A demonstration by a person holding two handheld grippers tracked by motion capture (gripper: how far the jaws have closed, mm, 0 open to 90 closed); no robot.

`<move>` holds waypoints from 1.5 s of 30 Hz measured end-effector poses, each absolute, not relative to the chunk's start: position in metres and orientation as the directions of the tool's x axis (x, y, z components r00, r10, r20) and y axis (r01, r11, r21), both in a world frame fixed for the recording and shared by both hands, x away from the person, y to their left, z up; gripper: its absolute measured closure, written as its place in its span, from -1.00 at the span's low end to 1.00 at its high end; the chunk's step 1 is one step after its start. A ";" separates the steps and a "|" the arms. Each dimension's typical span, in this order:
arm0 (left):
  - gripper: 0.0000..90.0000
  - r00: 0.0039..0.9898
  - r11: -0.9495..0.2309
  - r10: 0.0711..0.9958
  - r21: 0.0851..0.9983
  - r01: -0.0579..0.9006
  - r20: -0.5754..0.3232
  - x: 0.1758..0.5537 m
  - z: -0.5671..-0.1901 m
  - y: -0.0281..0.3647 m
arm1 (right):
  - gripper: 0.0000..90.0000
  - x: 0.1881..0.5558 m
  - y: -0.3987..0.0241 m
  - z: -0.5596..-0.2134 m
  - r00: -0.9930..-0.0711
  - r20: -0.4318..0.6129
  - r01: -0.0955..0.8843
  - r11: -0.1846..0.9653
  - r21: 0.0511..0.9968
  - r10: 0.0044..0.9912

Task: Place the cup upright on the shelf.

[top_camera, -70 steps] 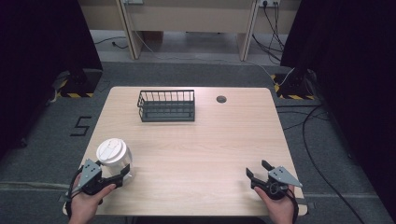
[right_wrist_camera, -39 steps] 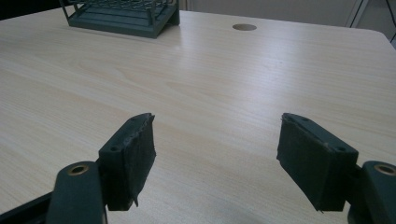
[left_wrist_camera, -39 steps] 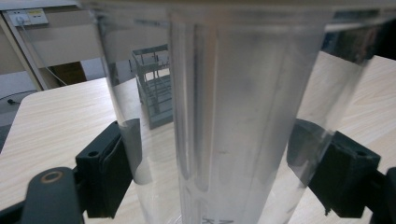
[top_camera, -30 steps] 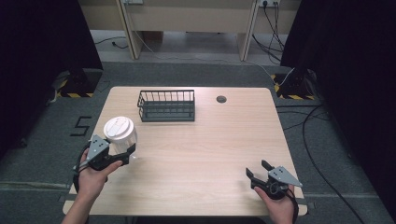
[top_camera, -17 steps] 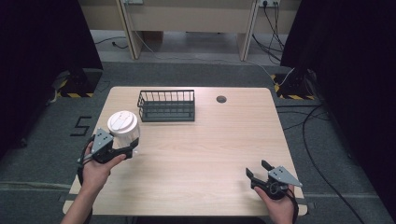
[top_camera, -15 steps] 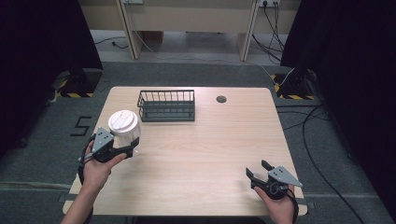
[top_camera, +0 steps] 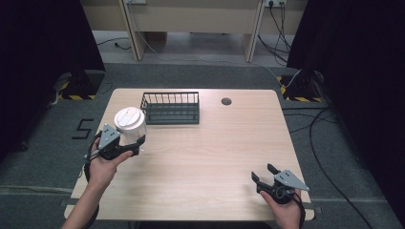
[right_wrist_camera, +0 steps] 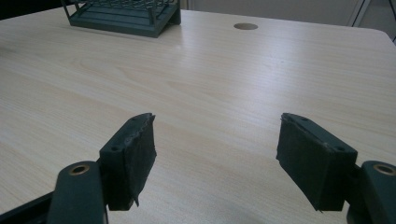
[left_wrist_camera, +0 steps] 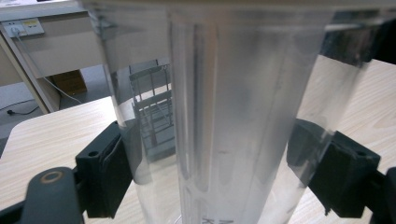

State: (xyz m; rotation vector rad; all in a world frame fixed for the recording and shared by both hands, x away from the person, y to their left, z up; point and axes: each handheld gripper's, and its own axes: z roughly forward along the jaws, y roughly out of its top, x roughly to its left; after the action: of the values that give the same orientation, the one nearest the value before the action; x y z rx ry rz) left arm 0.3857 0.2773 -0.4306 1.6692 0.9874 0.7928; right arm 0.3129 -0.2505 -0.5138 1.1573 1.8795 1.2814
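The clear cup (top_camera: 130,124) is standing close to upright, its long axis vertical and its white lid (top_camera: 127,117) facing up, just left of the wire basket's (top_camera: 171,107) front left corner; whether its base is touching the table (top_camera: 210,148) is hard to tell. The left gripper (top_camera: 134,141) is clamping the cup's wall between both pads (left_wrist_camera: 109,172), the forearm angling in towards the basket. The right gripper (top_camera: 262,174) is resting spread wide, gripping nothing, well right of and nearer than the basket.
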 end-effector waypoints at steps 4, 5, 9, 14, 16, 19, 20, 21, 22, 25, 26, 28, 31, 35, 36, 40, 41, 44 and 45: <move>-0.62 0.453 -0.175 0.890 0.957 0.233 0.052 0.389 -0.428 0.276 | -0.37 0.313 -0.251 -0.514 -0.456 0.007 0.333 0.163 0.929 0.890; -0.62 0.453 -0.173 0.890 0.957 0.233 0.051 0.390 -0.428 0.275 | -0.37 0.313 -0.251 -0.514 -0.455 0.007 0.333 0.163 0.929 0.890; -0.62 0.452 -0.173 0.890 0.957 0.232 0.051 0.394 -0.426 0.274 | -0.37 0.313 -0.251 -0.514 -0.457 0.006 0.331 0.164 0.929 0.889; -0.62 0.455 -0.174 0.889 0.957 0.233 0.051 0.400 -0.425 0.272 | -0.37 0.313 -0.251 -0.514 -0.456 0.009 0.333 0.161 0.929 0.890; -0.62 0.455 -0.173 0.889 0.957 0.233 0.050 0.401 -0.424 0.272 | -0.37 0.313 -0.251 -0.514 -0.456 0.009 0.333 0.162 0.929 0.890; -0.62 0.459 -0.179 0.887 0.957 0.230 0.055 0.405 -0.422 0.270 | -0.37 0.313 -0.251 -0.514 -0.457 0.008 0.333 0.163 0.929 0.890; -0.62 0.459 -0.180 0.886 0.957 0.230 0.056 0.406 -0.422 0.269 | -0.37 0.313 -0.251 -0.514 -0.457 0.008 0.333 0.163 0.929 0.890; -0.62 0.461 -0.184 0.885 0.956 0.229 0.060 0.407 -0.422 0.268 | -0.37 0.313 -0.251 -0.514 -0.456 0.009 0.333 0.161 0.929 0.890; -0.62 0.463 -0.185 0.885 0.956 0.229 0.060 0.408 -0.422 0.268 | -0.37 0.313 -0.251 -0.514 -0.456 0.008 0.332 0.162 0.929 0.890; -0.62 0.463 -0.187 0.884 0.956 0.228 0.063 0.411 -0.421 0.266 | -0.37 0.313 -0.251 -0.514 -0.456 0.008 0.332 0.162 0.929 0.890; -0.62 0.464 -0.186 0.884 0.956 0.228 0.061 0.412 -0.420 0.266 | -0.37 0.313 -0.251 -0.514 -0.456 0.009 0.333 0.162 0.929 0.890; -0.62 0.463 -0.184 0.884 0.956 0.227 0.060 0.414 -0.419 0.265 | -0.37 0.313 -0.251 -0.514 -0.456 0.008 0.332 0.162 0.929 0.890; -0.62 0.465 -0.186 0.883 0.956 0.228 0.061 0.417 -0.419 0.264 | -0.37 0.313 -0.251 -0.514 -0.457 0.008 0.333 0.162 0.929 0.890; -0.62 0.467 -0.186 0.882 0.956 0.226 0.061 0.421 -0.417 0.261 | -0.36 0.313 -0.251 -0.514 -0.456 0.009 0.333 0.161 0.929 0.890; -0.62 0.469 -0.187 0.881 0.956 0.226 0.061 0.422 -0.417 0.260 | -0.36 0.313 -0.251 -0.514 -0.456 0.009 0.333 0.161 0.929 0.890; -0.62 0.472 -0.189 0.879 0.956 0.225 0.063 0.426 -0.415 0.257 | -0.36 0.313 -0.251 -0.514 -0.456 0.009 0.333 0.161 0.929 0.890; -0.62 0.472 -0.188 0.879 0.956 0.225 0.062 0.427 -0.414 0.257 | -0.36 0.313 -0.251 -0.514 -0.457 0.010 0.334 0.161 0.929 0.890; -0.62 0.471 -0.188 0.880 0.956 0.224 0.063 0.430 -0.413 0.256 | -0.36 0.313 -0.251 -0.514 -0.456 0.004 0.329 0.165 0.930 0.890; -0.62 0.471 -0.187 0.880 0.957 0.223 0.062 0.431 -0.412 0.255 | -0.36 0.313 -0.251 -0.514 -0.456 0.005 0.330 0.164 0.930 0.890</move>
State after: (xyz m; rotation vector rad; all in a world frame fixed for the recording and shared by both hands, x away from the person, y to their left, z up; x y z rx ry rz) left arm 0.4311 0.2554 -0.4122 1.6855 0.9564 0.7942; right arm 0.3133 -0.2515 -0.5137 1.1528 1.8796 1.2808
